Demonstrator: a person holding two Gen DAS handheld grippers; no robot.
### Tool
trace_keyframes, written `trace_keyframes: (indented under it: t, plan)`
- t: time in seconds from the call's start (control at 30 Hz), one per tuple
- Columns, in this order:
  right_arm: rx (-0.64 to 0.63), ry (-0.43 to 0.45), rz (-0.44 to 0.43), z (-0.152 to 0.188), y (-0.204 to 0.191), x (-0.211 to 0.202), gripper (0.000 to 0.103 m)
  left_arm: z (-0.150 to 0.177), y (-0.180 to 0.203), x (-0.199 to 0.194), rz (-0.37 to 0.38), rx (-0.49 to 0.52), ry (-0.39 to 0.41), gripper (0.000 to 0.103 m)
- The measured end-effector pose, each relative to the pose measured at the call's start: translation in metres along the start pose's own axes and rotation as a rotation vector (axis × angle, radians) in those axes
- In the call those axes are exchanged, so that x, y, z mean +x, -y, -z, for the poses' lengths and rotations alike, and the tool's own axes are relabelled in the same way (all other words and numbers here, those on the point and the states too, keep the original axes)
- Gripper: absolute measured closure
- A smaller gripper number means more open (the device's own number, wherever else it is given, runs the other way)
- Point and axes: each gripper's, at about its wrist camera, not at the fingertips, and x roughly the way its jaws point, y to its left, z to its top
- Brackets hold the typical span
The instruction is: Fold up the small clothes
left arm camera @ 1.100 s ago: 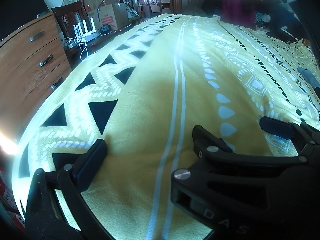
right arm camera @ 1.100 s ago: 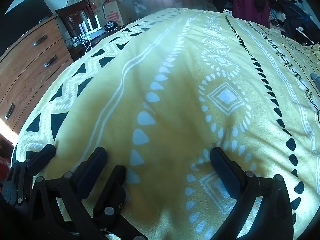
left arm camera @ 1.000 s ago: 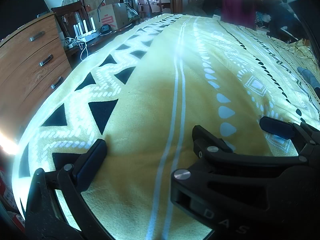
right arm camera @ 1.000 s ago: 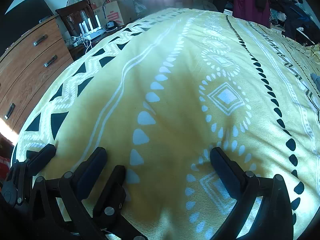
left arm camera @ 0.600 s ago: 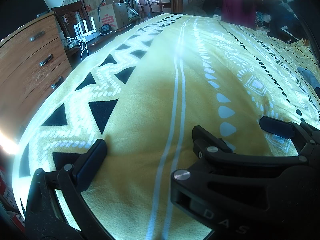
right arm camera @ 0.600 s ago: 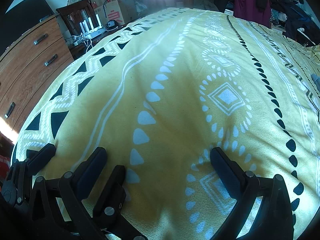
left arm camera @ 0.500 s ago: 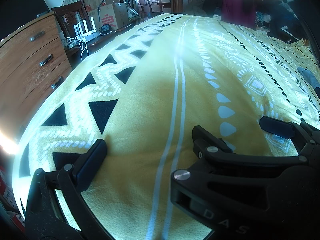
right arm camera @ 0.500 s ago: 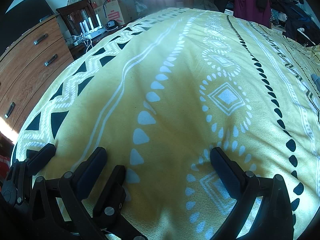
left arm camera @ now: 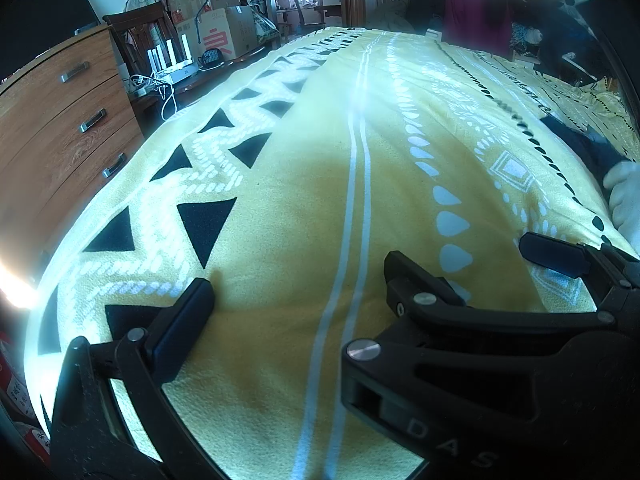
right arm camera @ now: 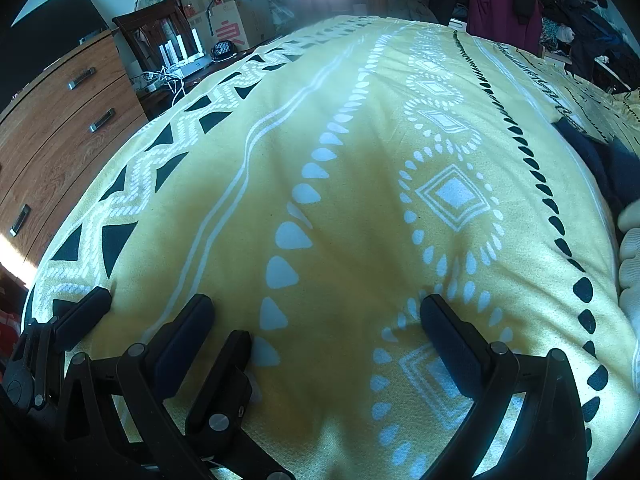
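Both grippers rest low on a yellow patterned blanket [left arm camera: 304, 184] spread over a bed. My left gripper [left arm camera: 316, 288] is open with only blanket between its fingers. My right gripper [right arm camera: 316, 312] is open too and holds nothing. The two stand side by side and overlap, so the left gripper's fingers [right arm camera: 86, 312] show at the lower left of the right wrist view. A dark blue garment [left arm camera: 588, 148] [right arm camera: 592, 156] lies at the bed's right edge, well right of both grippers. A white-gloved hand [left arm camera: 624, 200] [right arm camera: 632, 248] is right by it.
A wooden chest of drawers [left arm camera: 60, 128] stands along the bed's left side. Beyond it are a chair, cables and cardboard boxes [left arm camera: 216, 36]. Piled clothes [right arm camera: 504, 4] hang at the far end of the bed.
The dark blue garment now sits larger and nearer at the right edge, and a white-gloved hand has come into view beside it. Neither gripper has moved.
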Motion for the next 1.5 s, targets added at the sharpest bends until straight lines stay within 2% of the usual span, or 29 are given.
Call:
trace_keyframes:
  t: [1.5]
  plan:
    - [0.0,0.002,-0.003,-0.0016,0.0014,0.0019,0.0,-0.0001,0.0002,0.0,0.0,0.0,-0.001,0.0]
